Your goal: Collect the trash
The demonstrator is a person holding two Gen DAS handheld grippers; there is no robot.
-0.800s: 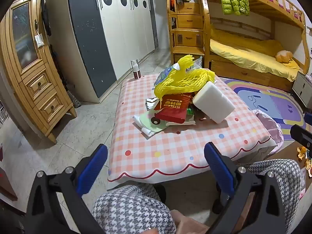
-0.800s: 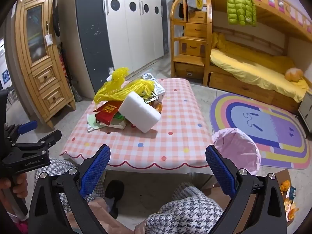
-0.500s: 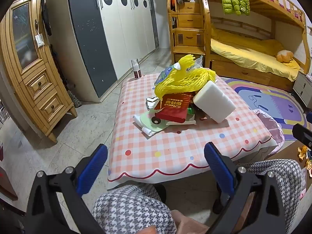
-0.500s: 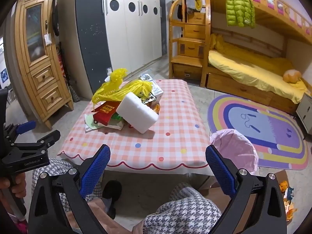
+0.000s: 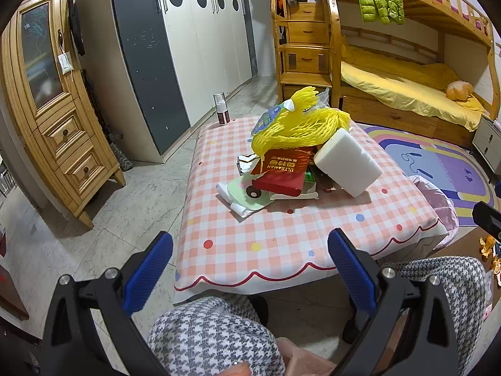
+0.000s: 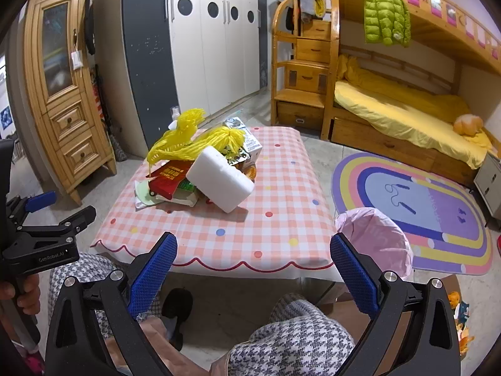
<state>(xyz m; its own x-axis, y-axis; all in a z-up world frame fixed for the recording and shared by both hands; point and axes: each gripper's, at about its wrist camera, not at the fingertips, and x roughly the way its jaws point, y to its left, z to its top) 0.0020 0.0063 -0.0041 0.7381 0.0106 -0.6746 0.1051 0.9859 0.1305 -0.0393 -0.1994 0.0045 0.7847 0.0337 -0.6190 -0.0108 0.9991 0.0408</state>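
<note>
Checked cloth table [image 6: 275, 228] carries the trash heap [image 5: 300, 156]: yellow netting, red packet, white foam block [image 6: 220, 183]. Pink-lined bin [image 6: 374, 241] stands just beside the table. Left gripper [image 5: 250, 260] and right gripper [image 6: 253, 260] both spread, empty, short of the table. Judged: approach step; next, reach forward and pinch one item.

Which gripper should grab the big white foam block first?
Probably the right gripper: the white foam block leans on its side of the pile, nearest the pink-lined trash bin. Both grippers are open and empty.
</note>
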